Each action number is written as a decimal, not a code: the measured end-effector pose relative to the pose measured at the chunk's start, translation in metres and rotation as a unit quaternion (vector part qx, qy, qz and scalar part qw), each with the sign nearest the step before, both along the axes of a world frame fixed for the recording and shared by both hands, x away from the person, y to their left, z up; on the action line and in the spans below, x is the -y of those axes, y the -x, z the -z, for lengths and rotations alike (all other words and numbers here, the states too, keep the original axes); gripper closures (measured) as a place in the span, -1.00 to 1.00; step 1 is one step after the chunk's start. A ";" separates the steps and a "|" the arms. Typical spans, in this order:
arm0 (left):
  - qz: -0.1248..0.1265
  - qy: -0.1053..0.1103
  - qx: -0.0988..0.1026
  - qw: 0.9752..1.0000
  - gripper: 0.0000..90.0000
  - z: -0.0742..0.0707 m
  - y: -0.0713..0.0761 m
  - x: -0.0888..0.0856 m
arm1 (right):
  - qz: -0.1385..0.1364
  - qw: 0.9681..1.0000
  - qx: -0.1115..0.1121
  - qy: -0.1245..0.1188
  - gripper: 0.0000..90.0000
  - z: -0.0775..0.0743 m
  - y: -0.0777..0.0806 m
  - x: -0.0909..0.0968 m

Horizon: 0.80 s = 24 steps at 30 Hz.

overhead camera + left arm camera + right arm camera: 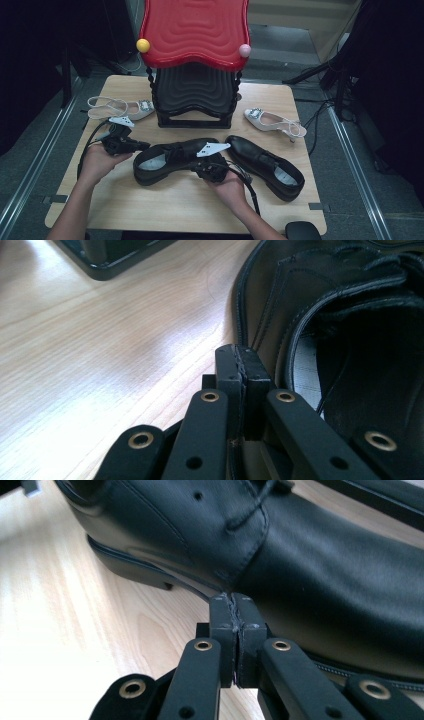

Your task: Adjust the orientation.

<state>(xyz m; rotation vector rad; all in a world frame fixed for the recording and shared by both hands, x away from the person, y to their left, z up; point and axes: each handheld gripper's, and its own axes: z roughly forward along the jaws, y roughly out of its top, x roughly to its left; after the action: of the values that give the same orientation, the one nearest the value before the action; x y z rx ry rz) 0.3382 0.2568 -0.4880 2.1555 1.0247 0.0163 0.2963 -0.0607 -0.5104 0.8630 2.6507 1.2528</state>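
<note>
High view: both claws, left [142, 145] and right [210, 162], closed empty against black shoe [172, 160]; shoe not moved yet.

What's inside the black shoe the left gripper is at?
The left black shoe shows a pale, faintly checked insole at the heel in the left gripper view. Farther toward the toe, the dark upper covers the interior, so anything there cannot be seen.
</note>
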 end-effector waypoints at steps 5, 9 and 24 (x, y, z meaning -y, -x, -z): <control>0.003 0.005 -0.008 1.000 1.00 0.009 -0.002 0.007 | 0.003 1.000 -0.008 -0.003 0.98 0.003 -0.004 0.000; 0.005 0.008 -0.010 1.000 1.00 0.008 -0.001 0.009 | 0.001 1.000 -0.010 -0.003 0.98 0.003 -0.005 0.000; 0.023 0.019 -0.017 0.999 1.00 0.008 0.005 0.015 | 0.011 1.000 -0.026 -0.004 0.98 0.002 -0.009 0.006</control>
<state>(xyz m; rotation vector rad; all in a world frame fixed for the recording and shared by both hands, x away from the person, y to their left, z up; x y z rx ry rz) 0.3331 0.2418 -0.4964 2.1516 0.9870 -0.0606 0.3051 -0.0666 -0.5122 0.9349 2.6711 1.2527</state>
